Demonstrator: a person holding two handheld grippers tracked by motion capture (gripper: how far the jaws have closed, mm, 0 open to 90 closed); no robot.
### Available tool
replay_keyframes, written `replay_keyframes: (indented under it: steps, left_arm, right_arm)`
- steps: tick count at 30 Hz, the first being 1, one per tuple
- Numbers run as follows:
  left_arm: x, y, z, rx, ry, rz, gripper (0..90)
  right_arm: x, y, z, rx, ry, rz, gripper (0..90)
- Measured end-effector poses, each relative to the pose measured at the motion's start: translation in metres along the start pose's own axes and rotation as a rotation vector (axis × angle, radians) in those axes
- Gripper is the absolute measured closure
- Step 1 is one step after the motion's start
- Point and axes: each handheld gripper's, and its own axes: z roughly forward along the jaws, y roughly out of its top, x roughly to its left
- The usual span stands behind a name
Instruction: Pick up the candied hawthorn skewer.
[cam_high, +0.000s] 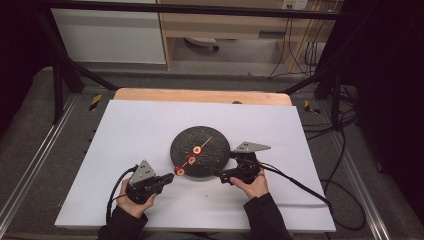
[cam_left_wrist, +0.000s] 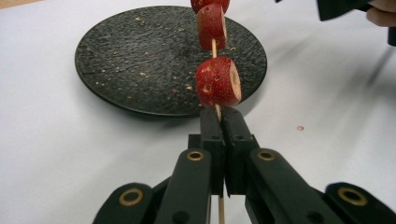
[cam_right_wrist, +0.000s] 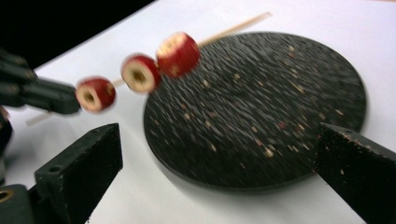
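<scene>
Skewer-stripping, mid-step. My left gripper (cam_left_wrist: 218, 122) is clamped on the wooden skewer (cam_left_wrist: 214, 48), holding it over the near edge of the black plate (cam_high: 212, 157) at the table's (cam_high: 140, 125) middle; three red fruit slices (cam_right_wrist: 139, 73) are threaded on it, apart from one another. My right gripper (cam_right_wrist: 219, 161) stands with jaws wide apart, empty, just beside the plate's right rim. Next, I judge, it must close on one slice and slide it along the stick, without splitting it.

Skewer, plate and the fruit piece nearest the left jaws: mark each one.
Skewer (cam_right_wrist: 233, 29), right gripper view, on the bare stick beyond the fruit.
Plate (cam_left_wrist: 121, 60), left gripper view, on its bare dark surface.
Nearest fruit piece (cam_left_wrist: 215, 83), left gripper view, on its red side just above the shut jaws.
</scene>
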Motion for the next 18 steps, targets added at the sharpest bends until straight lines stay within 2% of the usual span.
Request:
replay_keyframes:
  steps: [2,10,11,18]
  left_arm:
    - [-0.003,0.000,0.001,-0.003,-0.002,0.009,88.0]
    - [-0.012,0.001,0.003,-0.007,-0.016,0.035,88.0]
    - [-0.013,0.001,0.004,-0.009,-0.021,0.037,88.0]
    - [-0.018,0.001,0.004,-0.017,-0.029,0.049,88.0]
  right_arm:
    - [0.003,0.005,0.006,-0.021,0.023,0.019,7.3]
    - [0.002,0.011,0.014,-0.056,0.051,0.085,18.6]
    - [0.001,0.012,0.015,-0.063,0.052,0.099,22.8]
    - [-0.002,0.014,0.019,-0.085,0.077,0.162,36.4]
